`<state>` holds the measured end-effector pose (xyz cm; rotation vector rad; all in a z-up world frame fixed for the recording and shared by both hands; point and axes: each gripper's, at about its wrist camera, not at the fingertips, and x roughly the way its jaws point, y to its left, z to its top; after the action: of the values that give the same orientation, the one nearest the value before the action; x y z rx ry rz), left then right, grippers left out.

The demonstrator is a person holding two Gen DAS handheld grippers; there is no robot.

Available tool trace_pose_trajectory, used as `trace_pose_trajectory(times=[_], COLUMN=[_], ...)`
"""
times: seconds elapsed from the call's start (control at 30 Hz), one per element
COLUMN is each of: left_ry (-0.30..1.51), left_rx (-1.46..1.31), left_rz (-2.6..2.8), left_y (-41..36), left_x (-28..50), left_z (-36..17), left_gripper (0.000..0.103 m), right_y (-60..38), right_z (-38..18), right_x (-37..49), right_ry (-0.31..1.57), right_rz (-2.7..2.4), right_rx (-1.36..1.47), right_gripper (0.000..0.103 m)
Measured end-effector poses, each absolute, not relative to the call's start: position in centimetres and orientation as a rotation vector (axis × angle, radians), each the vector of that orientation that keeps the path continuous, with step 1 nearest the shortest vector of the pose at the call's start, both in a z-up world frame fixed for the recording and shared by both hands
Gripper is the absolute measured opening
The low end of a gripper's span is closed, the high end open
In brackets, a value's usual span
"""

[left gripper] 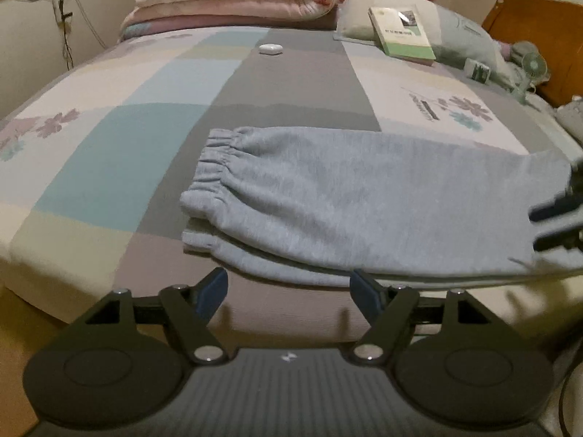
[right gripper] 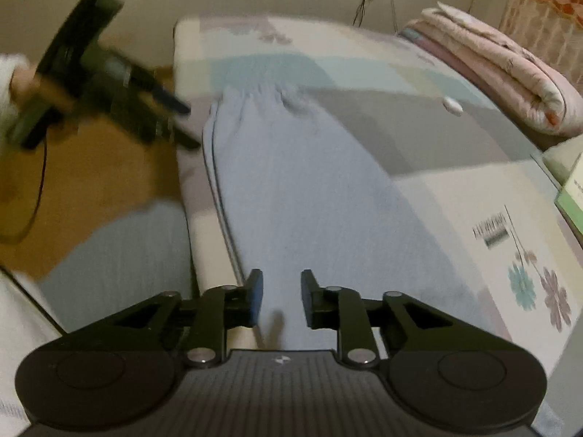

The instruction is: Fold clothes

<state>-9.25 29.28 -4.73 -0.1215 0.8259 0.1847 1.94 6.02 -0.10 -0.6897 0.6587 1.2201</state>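
Grey sweatpants [left gripper: 364, 196] lie folded lengthwise on the patchwork bedspread [left gripper: 120, 134], close to the near edge of the bed, with the elastic waistband [left gripper: 218, 156] toward the foot end and the legs running off toward my right side. From the left wrist view I read my left gripper [left gripper: 289, 287] as standing wide open just short of the near long edge of the pants, its blue pads on either side of nothing but bedspread; it holds no cloth. My right gripper [right gripper: 281, 296] hangs above the leg end of the garment with its fingers parted by a narrow gap, and I see no fabric pinched between them, so I take it as having let go. That view is motion-blurred, so I would not swear to how close the tips are to the cloth. Judging by how the pants lie, the first lengthwise fold looks done, one leg stacked on the other, and the step in hand seems to be the pause between folds, with both tools free. Next, I would want the right gripper to drop onto the cuff end and pinch both layers together, while the left takes the near edge nearer the waistband or pins it down, so the legs can be carried over toward the waistband without the layers sliding apart. The book [left gripper: 400, 32] and the small white object [left gripper: 270, 48] farther up the bed sit well apart from the work.
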Motion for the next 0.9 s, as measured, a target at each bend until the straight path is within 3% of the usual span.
trace_pose_trajectory(times=[0.43,0.7,0.8,0.9], left_ry=[0.739,0.727,0.728,0.72], left_rx=[-0.113,-0.154,-0.165,-0.168], left_rz=[0.142,0.164,0.171,0.17], left_y=[34.0,35.1,35.3,35.4], left_x=[-11.3,-11.8,-11.9,-11.8], left_z=[-1.2,-1.9,-2.3,-2.3], left_gripper=[0.083,0.083,0.083,0.083], right_y=[21.3,25.5,25.4,25.0], right_z=[-2.4,-4.7,-5.3,-4.5], right_x=[-0.7,-0.6,-0.5,-0.6], right_ry=[0.514,0.518,0.508,0.492], right_rz=[1.356,1.335,1.305,1.31], right_rx=[-0.752,-0.781,-0.802,-0.771], right_gripper=[0.031,0.03,0.007,0.005])
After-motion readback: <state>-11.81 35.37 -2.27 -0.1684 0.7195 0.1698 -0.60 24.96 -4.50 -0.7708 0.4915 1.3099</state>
